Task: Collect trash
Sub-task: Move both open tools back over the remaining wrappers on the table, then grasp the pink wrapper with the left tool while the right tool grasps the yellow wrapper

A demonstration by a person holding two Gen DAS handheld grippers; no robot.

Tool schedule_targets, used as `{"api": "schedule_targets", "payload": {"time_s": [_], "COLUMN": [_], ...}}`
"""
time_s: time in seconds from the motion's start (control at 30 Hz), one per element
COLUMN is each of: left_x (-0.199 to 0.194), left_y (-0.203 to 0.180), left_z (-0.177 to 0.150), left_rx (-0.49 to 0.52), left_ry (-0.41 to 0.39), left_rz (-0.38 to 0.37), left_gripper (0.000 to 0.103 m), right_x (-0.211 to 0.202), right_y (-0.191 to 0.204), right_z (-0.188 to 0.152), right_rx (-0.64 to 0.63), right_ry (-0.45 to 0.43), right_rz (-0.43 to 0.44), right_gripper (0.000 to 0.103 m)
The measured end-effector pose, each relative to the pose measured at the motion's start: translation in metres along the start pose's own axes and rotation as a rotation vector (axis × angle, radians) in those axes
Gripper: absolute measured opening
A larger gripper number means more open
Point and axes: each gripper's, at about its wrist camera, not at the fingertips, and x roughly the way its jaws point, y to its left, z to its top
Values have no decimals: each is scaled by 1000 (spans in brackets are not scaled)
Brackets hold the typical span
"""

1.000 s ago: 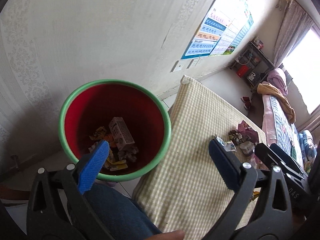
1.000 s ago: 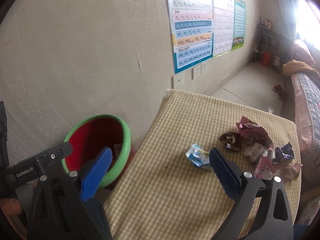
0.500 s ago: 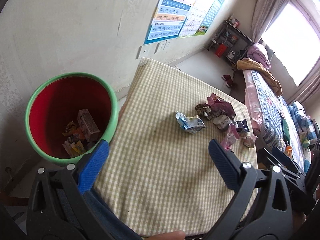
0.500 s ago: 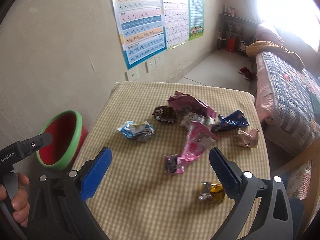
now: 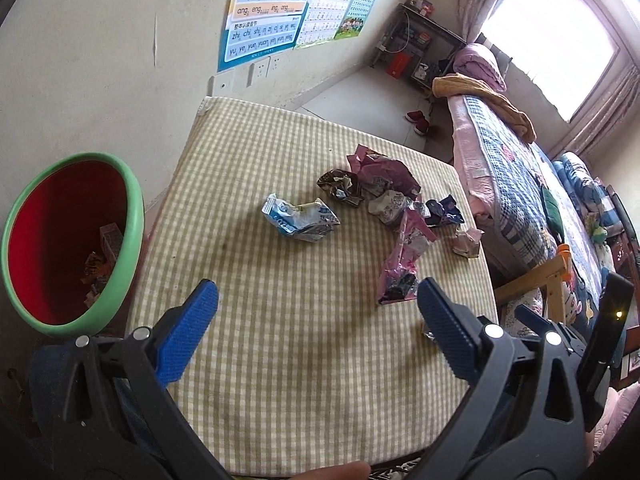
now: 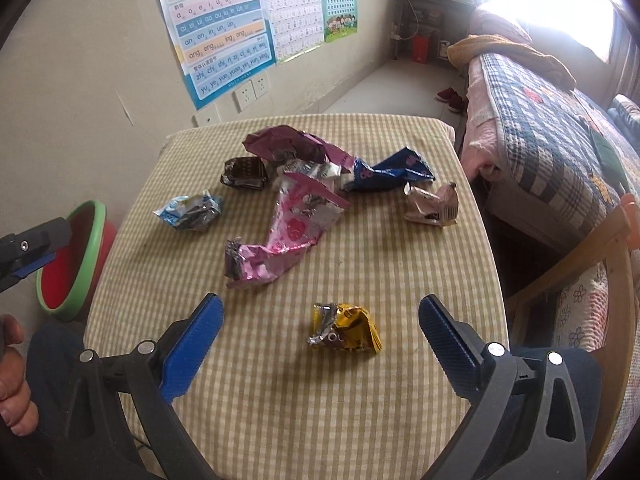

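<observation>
Several crumpled wrappers lie on a checked table (image 6: 360,420): a yellow one (image 6: 346,328) nearest, a long pink one (image 6: 288,232), a light blue one (image 6: 188,212) (image 5: 300,220), a dark blue one (image 6: 388,172), a purple one (image 6: 288,144). My right gripper (image 6: 320,328) is open, its fingers on either side of the yellow wrapper and above it. My left gripper (image 5: 316,316) is open over the table's near part, empty. The red bin with a green rim (image 5: 132,216) (image 6: 94,248) stands left of the table and holds trash.
A wall with posters (image 6: 224,32) and sockets runs behind the table. A bed with a checked quilt (image 6: 540,120) lies to the right, and a wooden chair frame (image 6: 600,248) stands by the table's right edge. A hand (image 6: 12,380) holds the left gripper.
Both grippers have swung right, from the bin toward the wrappers on the table. The yellow wrapper has come between the right gripper's fingers. Both stay open.
</observation>
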Motion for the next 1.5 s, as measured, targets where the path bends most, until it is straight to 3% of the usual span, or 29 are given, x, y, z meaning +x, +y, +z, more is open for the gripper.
{"api": "schedule_targets", "payload": {"time_s": [0.53, 0.73, 0.97, 1.3, 1.37, 1.5], "left_x": [40, 60, 90, 143, 152, 165], "left_y": [-21, -37, -62, -87, -90, -91], "left_z": [2, 4, -2, -4, -6, -8], "left_rx": [49, 75, 125, 235, 258, 265], "left_ry": [83, 120, 178, 271, 289, 329], "left_rz": [-5, -15, -38, -37, -31, -28], "left_gripper": [97, 97, 97, 97, 91, 58], "right_x": [61, 72, 77, 79, 82, 86], "right_y": [-34, -37, -41, -47, -48, -52], "right_z": [-19, -23, -25, -17, -16, -15], "right_rx": [47, 58, 60, 49, 57, 64], "right_ry": [139, 173, 191, 193, 198, 204], "right_rz": [-23, -8, 8, 18, 26, 38], "right_gripper": [91, 84, 64, 54, 54, 54]}}
